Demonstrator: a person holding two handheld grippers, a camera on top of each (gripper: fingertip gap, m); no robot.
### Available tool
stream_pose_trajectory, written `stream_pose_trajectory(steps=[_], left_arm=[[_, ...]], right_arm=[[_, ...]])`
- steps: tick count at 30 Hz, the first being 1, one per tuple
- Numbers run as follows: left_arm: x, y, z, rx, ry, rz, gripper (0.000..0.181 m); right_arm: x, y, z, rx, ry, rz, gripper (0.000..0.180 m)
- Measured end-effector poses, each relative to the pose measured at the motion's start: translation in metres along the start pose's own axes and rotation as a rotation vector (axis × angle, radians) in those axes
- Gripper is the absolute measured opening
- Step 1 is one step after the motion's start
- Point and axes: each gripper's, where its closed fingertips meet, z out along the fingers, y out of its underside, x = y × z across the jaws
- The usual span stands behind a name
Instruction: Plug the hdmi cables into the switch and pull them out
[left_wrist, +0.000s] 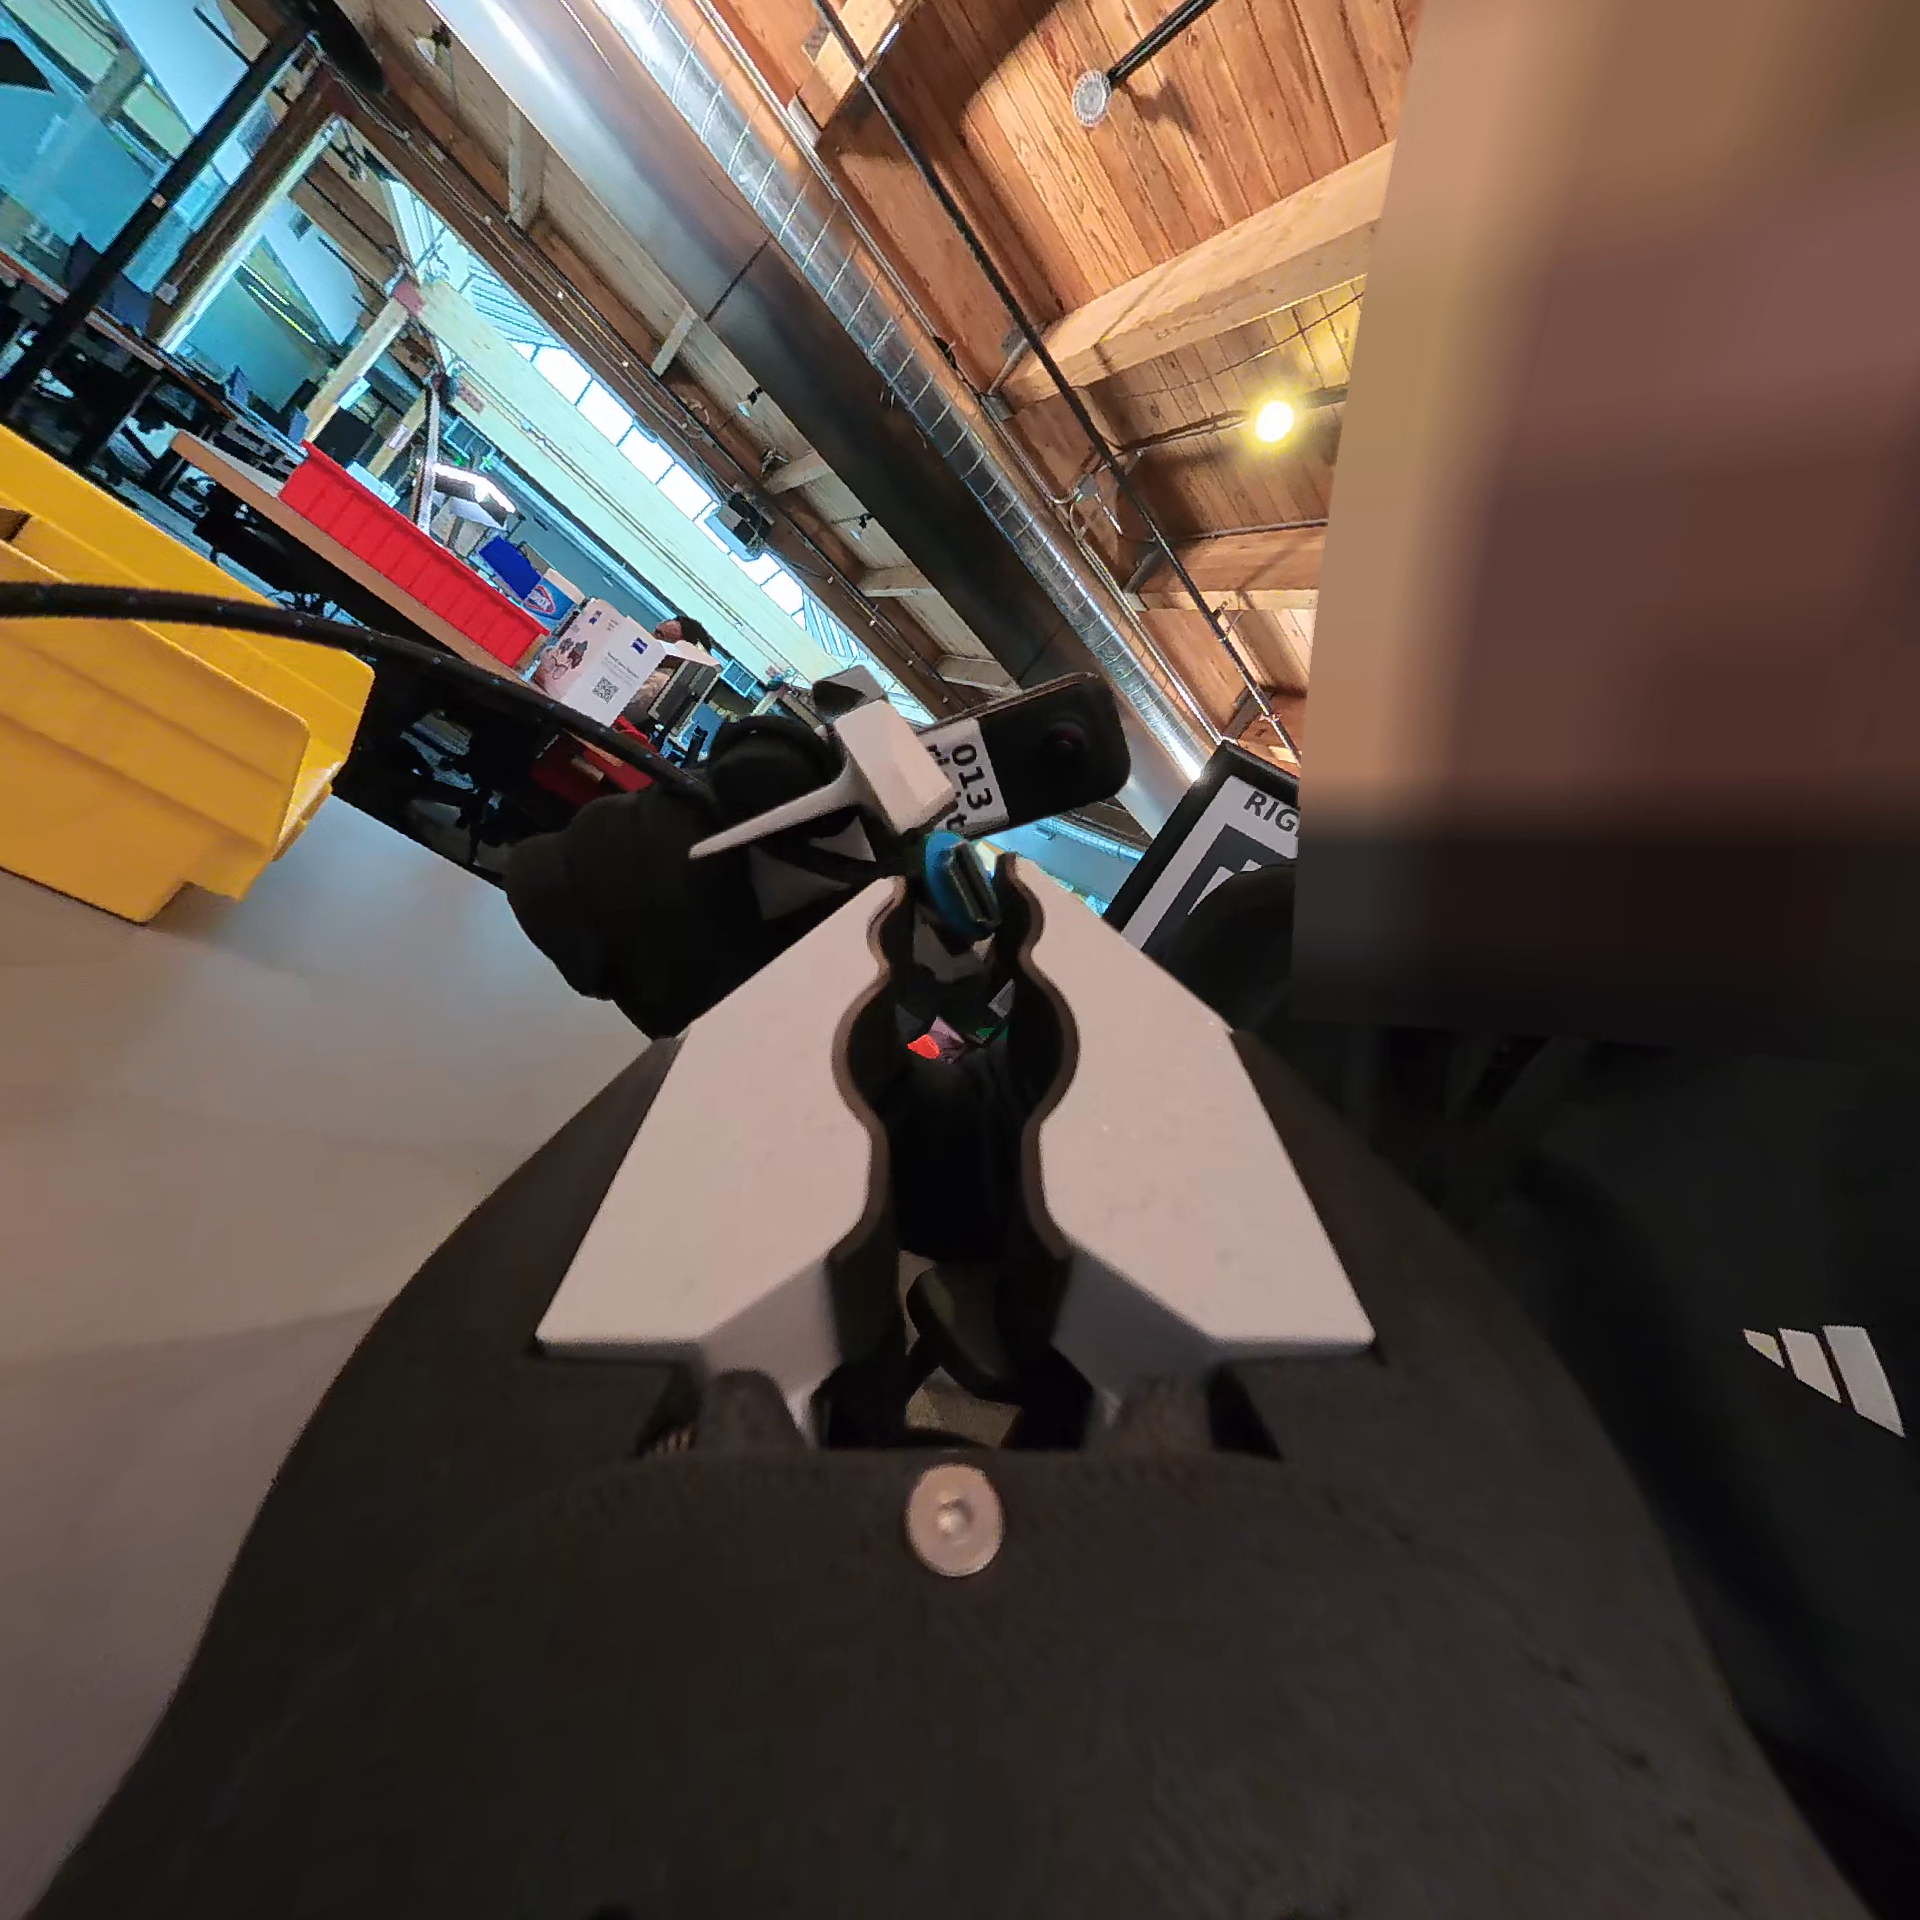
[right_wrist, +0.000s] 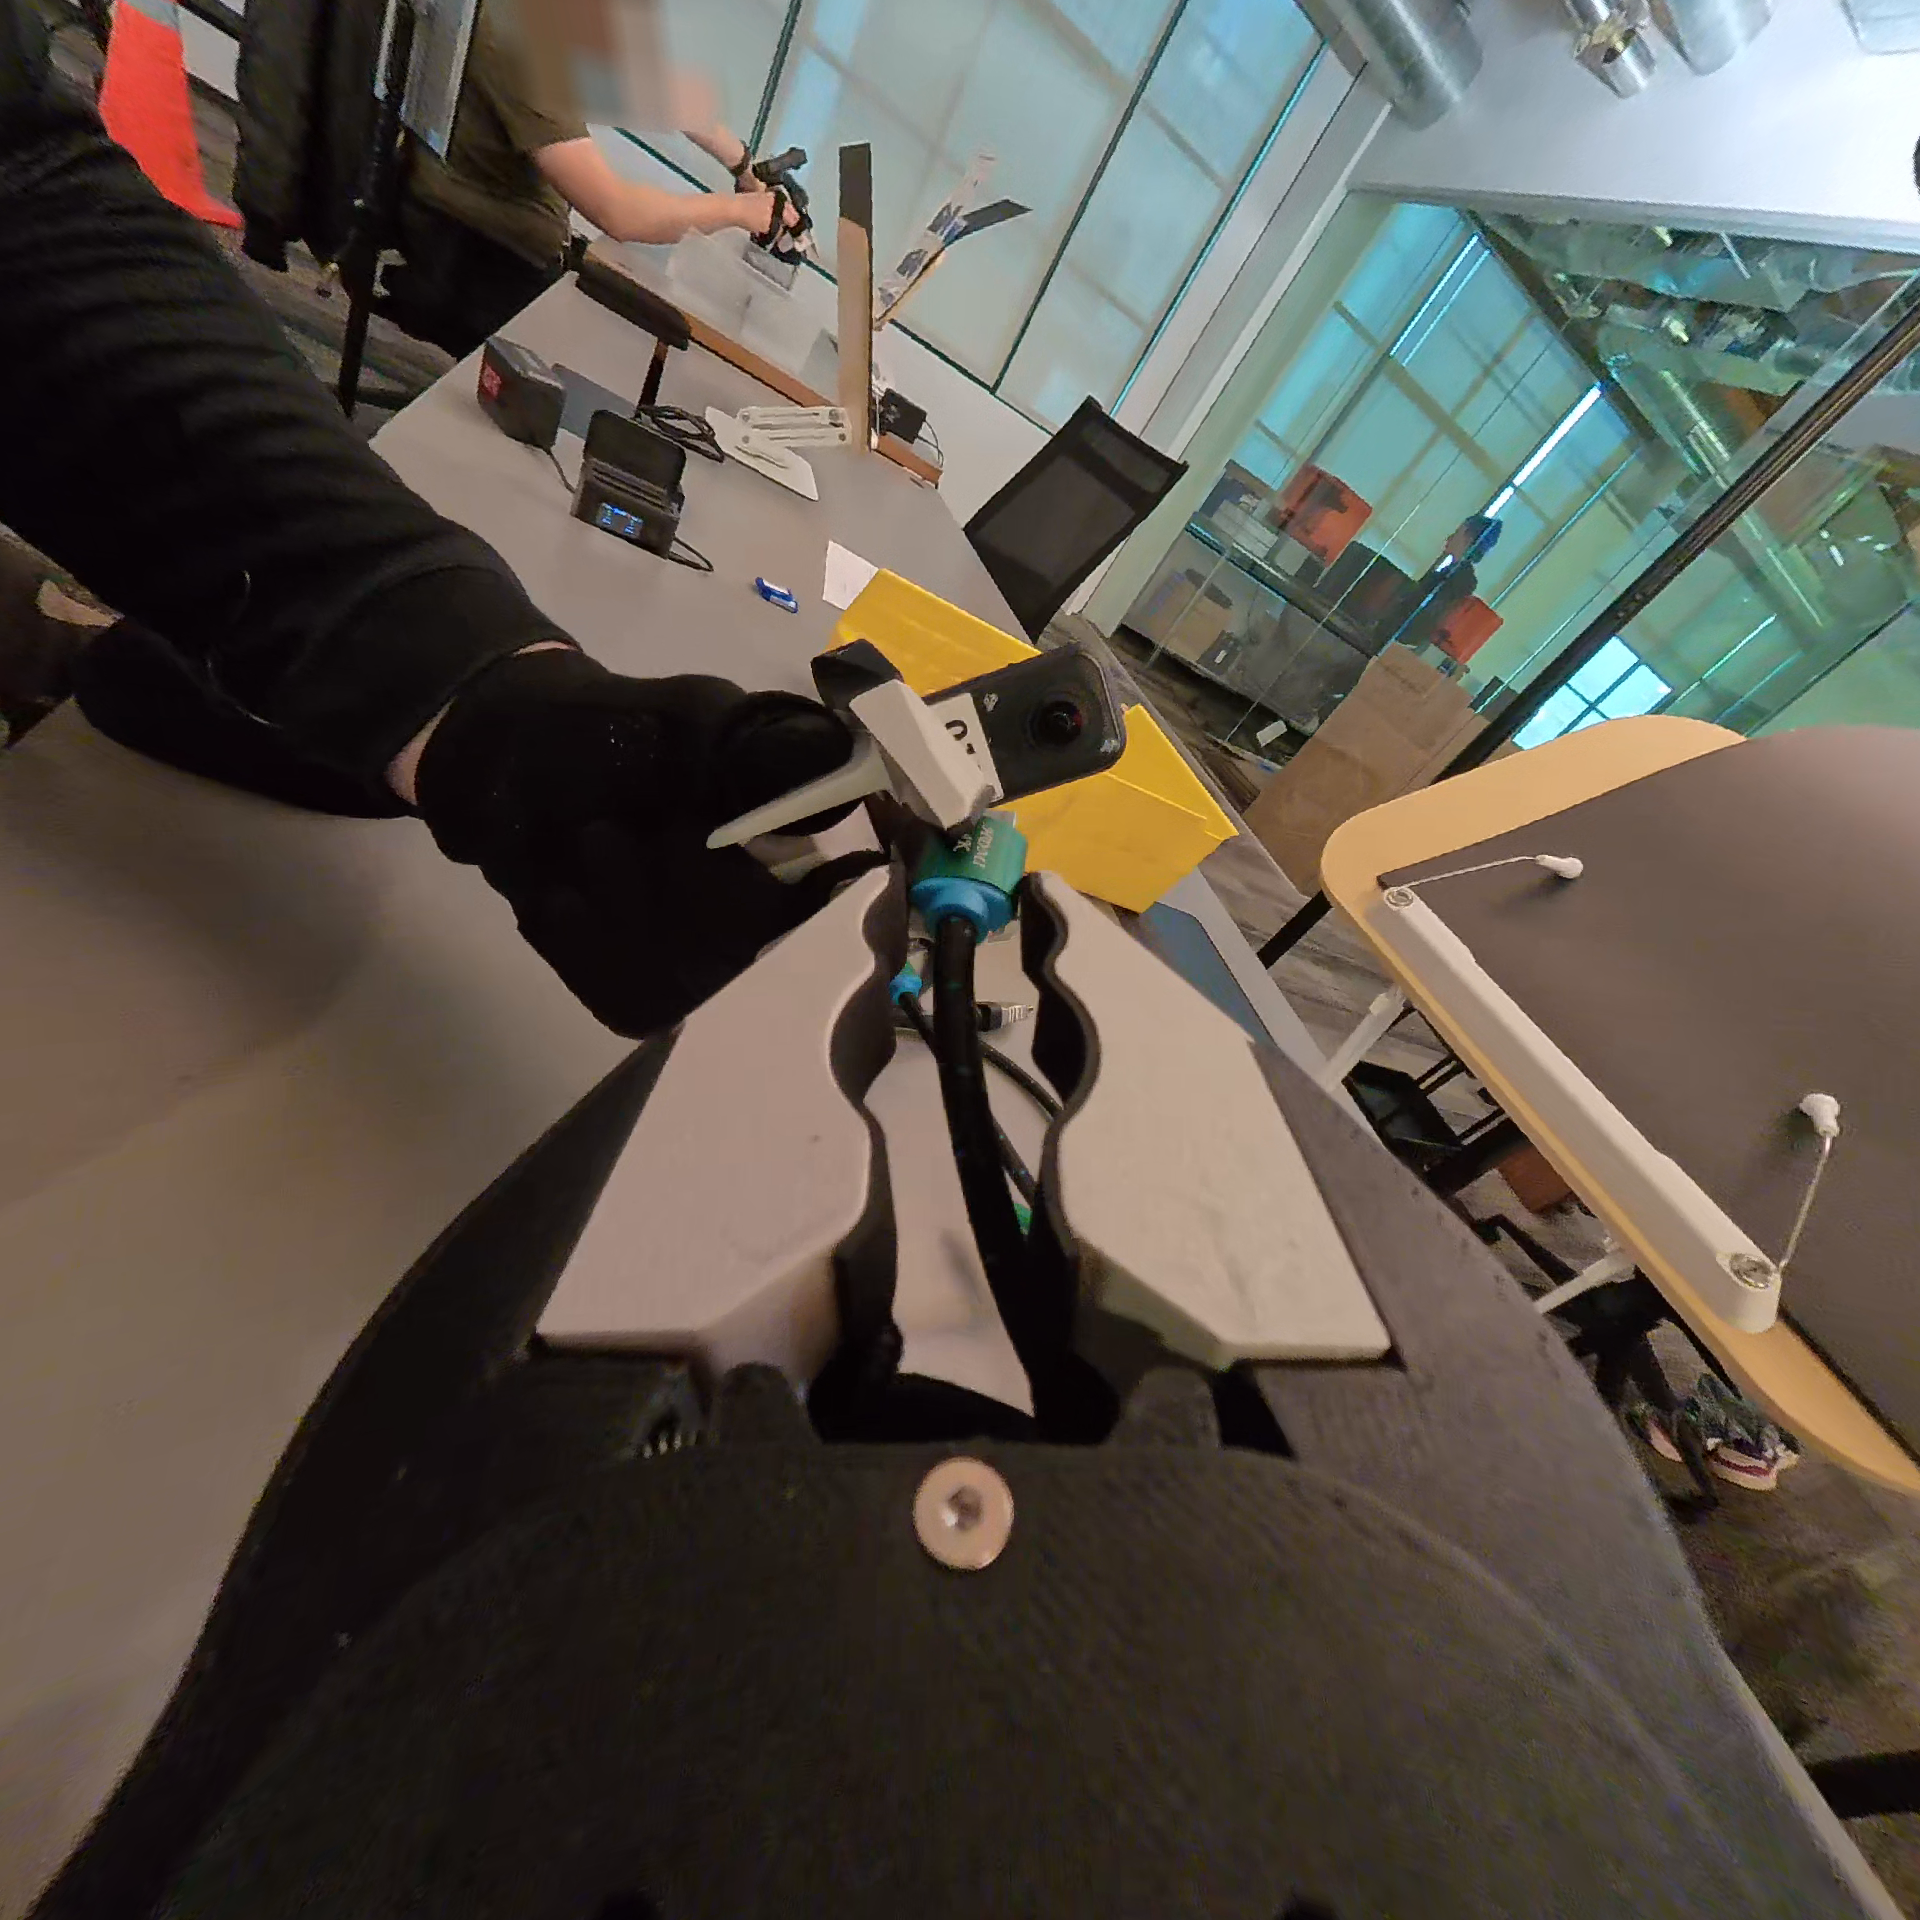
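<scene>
My left gripper (left_wrist: 954, 894) is shut on a small black device with a red light (left_wrist: 920, 1044), apparently the switch, which sits deep between the fingers. Just past its tips the blue HDMI plug (left_wrist: 966, 883) points its bare metal end at the camera, unplugged. My right gripper (right_wrist: 961, 899) is shut on that plug's blue collar (right_wrist: 961, 902). The green plug body (right_wrist: 977, 854) points toward the left gripper's camera (right_wrist: 1049, 722). The black cable (right_wrist: 961, 1060) runs back between the right fingers. A gloved hand (right_wrist: 623, 821) holds the left gripper.
A second cable end (right_wrist: 1003, 1010) lies on the grey table (right_wrist: 208, 1039). A yellow bin (right_wrist: 1101, 800) stands behind the grippers and also shows in the left wrist view (left_wrist: 135, 727). Chargers (right_wrist: 629, 478), a black chair (right_wrist: 1070, 509) and a tipped table (right_wrist: 1662, 987) stand beyond. The grippers are tip to tip, or close to it.
</scene>
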Motion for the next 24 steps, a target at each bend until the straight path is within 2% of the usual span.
stream_pose_trajectory(steps=[7,11,16,17,22,24], left_arm=[[-0.001,0.004,-0.001,0.006,0.012,-0.015,0.015],[-0.006,0.004,-0.001,-0.043,-0.046,0.003,0.019],[-0.015,-0.007,-0.019,-0.131,-0.289,0.096,0.051],[-0.015,-0.010,-0.025,-0.157,-0.343,0.132,0.053],[-0.024,-0.026,-0.082,-0.449,-0.768,0.441,0.080],[-0.024,-0.032,-0.104,-0.532,-0.875,0.509,0.092]], right_arm=[[-0.004,0.004,0.000,-0.016,-0.018,0.052,0.019],[-0.001,0.008,-0.004,-0.040,-0.003,0.049,0.018],[0.012,0.011,-0.016,-0.055,0.026,0.060,0.018],[0.015,0.014,-0.018,-0.066,0.029,0.059,0.018],[0.021,0.025,-0.022,-0.112,0.035,0.054,0.018],[0.022,0.027,-0.022,-0.111,0.030,0.062,0.019]])
